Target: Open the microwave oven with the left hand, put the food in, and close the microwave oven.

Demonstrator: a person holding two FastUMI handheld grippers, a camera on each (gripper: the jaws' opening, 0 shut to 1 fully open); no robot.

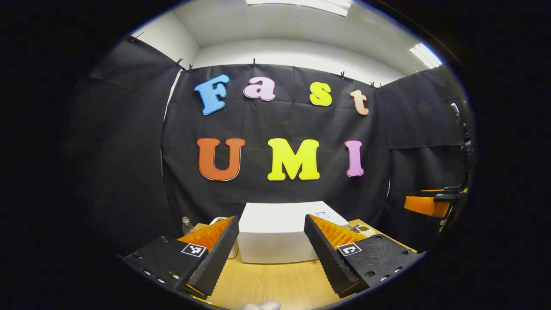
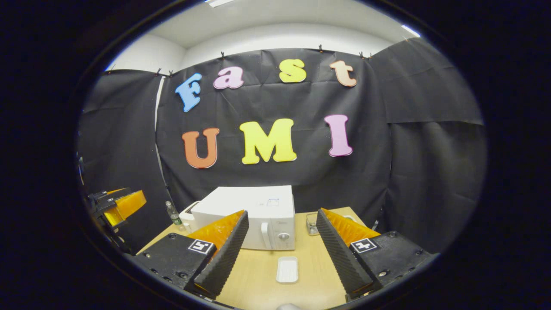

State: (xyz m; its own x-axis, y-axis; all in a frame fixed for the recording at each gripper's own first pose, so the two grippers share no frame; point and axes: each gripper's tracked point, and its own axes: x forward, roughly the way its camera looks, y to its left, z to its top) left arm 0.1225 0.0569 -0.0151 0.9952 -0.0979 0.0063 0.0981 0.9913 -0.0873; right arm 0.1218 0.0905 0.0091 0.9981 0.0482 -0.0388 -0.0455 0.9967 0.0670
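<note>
The white microwave (image 2: 254, 215) stands on the wooden table (image 2: 310, 275) with its door shut; its handle (image 2: 267, 236) and a knob sit at the front's right side. In the left gripper view the microwave (image 1: 275, 232) stands straight ahead. A small white food tray (image 2: 287, 269) lies on the table in front of it. My left gripper (image 1: 271, 217) is open, held in the air short of the microwave. Off to the right and back from the tray, my right gripper (image 2: 282, 212) is open too and holds nothing. The left gripper (image 2: 116, 206) also shows far left in the right gripper view.
A small clear bottle (image 2: 173, 213) and a white object (image 2: 189, 212) stand left of the microwave. A small glass container (image 2: 312, 224) sits to its right. Black cloth walls close the booth behind and at both sides. A white-gloved hand (image 1: 260, 305) shows at the bottom edge.
</note>
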